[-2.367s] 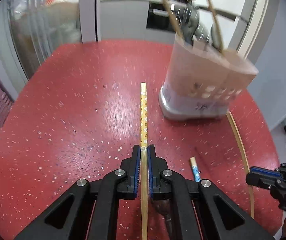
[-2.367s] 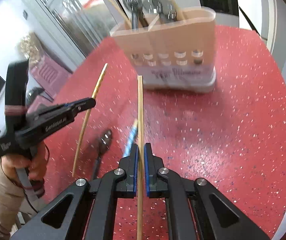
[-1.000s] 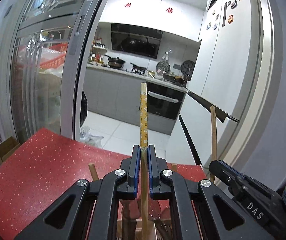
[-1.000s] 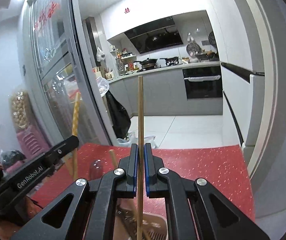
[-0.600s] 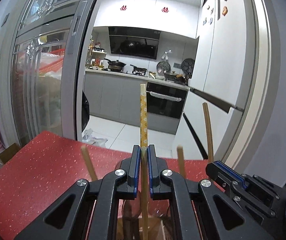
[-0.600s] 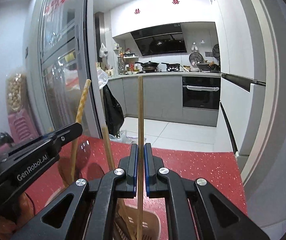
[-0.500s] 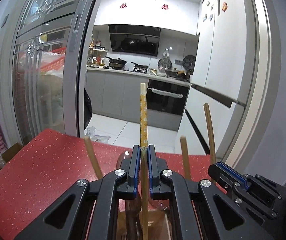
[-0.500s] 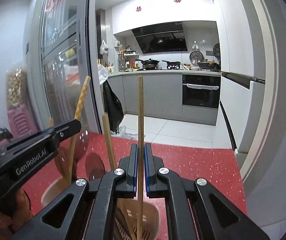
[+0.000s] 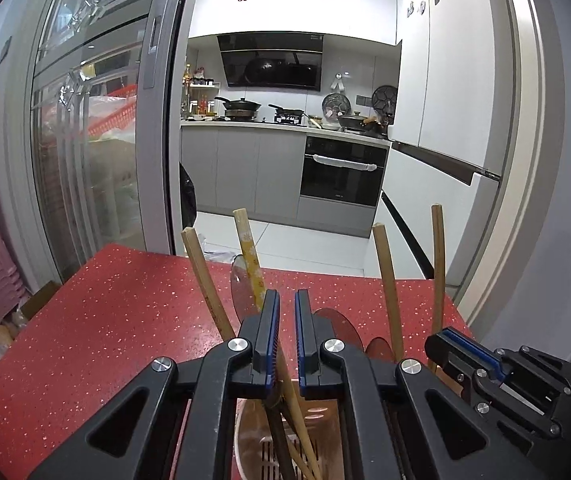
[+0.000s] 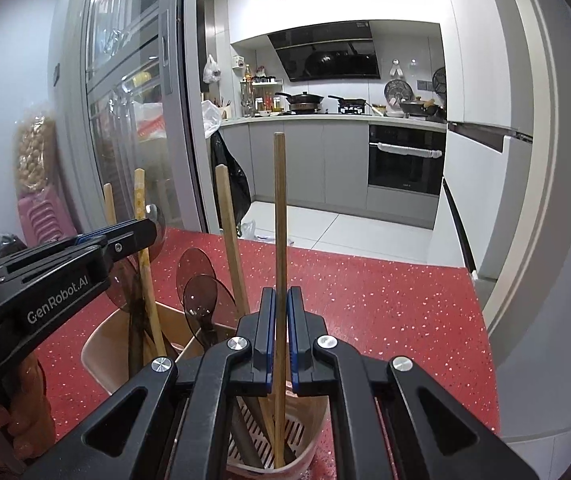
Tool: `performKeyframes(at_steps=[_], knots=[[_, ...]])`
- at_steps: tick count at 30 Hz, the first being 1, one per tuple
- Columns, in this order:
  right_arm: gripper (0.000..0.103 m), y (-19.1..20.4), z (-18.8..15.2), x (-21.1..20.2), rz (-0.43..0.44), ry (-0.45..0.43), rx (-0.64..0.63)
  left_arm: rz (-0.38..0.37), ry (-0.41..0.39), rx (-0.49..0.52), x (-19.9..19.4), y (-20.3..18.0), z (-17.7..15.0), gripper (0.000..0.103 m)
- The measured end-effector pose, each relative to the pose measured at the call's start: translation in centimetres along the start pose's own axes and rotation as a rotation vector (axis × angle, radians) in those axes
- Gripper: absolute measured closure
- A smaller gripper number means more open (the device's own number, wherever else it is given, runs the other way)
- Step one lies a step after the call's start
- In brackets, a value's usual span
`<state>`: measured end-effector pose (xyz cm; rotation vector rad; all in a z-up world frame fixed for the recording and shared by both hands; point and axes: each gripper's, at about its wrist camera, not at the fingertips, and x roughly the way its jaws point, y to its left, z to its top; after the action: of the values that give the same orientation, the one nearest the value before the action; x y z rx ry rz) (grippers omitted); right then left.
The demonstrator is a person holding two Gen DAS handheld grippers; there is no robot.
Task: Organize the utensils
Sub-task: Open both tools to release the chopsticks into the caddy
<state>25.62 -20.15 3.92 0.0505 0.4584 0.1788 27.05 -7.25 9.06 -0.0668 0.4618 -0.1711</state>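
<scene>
A beige utensil holder (image 10: 97,344) stands on the red table right under both grippers, and its rim (image 9: 245,420) also shows in the left wrist view. My right gripper (image 10: 281,292) is shut on a plain bamboo chopstick (image 10: 280,208), which is upright with its lower end inside the holder. My left gripper (image 9: 287,300) has its jaws close together with nothing pinched between them. The yellow patterned chopstick (image 9: 247,256) leans left in the holder, passing behind the left finger. Other chopsticks (image 9: 385,272) and translucent brown spoons (image 10: 195,268) stand in the holder too.
The red speckled table (image 9: 105,320) ends just beyond the holder. Past its edge lie a kitchen floor and cabinets. A glass sliding door (image 9: 97,140) is on the left and a white wall (image 10: 525,200) on the right. A hand (image 10: 25,412) holds the left gripper.
Both grippers have sunk toward the holder. The patterned chopstick has slipped out of the left jaws, dropped and tipped left. The right chopstick has gone deeper into the holder.
</scene>
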Motion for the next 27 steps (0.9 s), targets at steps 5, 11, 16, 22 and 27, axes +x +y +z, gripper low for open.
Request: performKeyframes(at_steps=[5,11,16,22,27], knots=[[0.097,-0.4,0.1,0.0,0.005,0.023,0.007,0.003,0.002,-0.001,-0.3,0.0,-0.1,0.071],[0.056,-0.4,0.4,0.3,0.038,0.065,0.017,0.016,0.005,-0.012,-1.1,0.5,0.0,0.070],[0.051,-0.4,0.7,-1.0,0.046,0.040,0.039,0.032,0.007,-0.016,-2.0,0.9,0.2,0.070],[0.048,-1.0,1.2,-3.0,0.057,0.032,0.099,0.041,-0.003,-0.029,-4.1,1.9,0.6,0.070],[0.047,-1.4,0.9,-4.7,0.069,0.045,0.144,0.045,0.005,-0.044,-5.9,3.0,0.7,0.070]])
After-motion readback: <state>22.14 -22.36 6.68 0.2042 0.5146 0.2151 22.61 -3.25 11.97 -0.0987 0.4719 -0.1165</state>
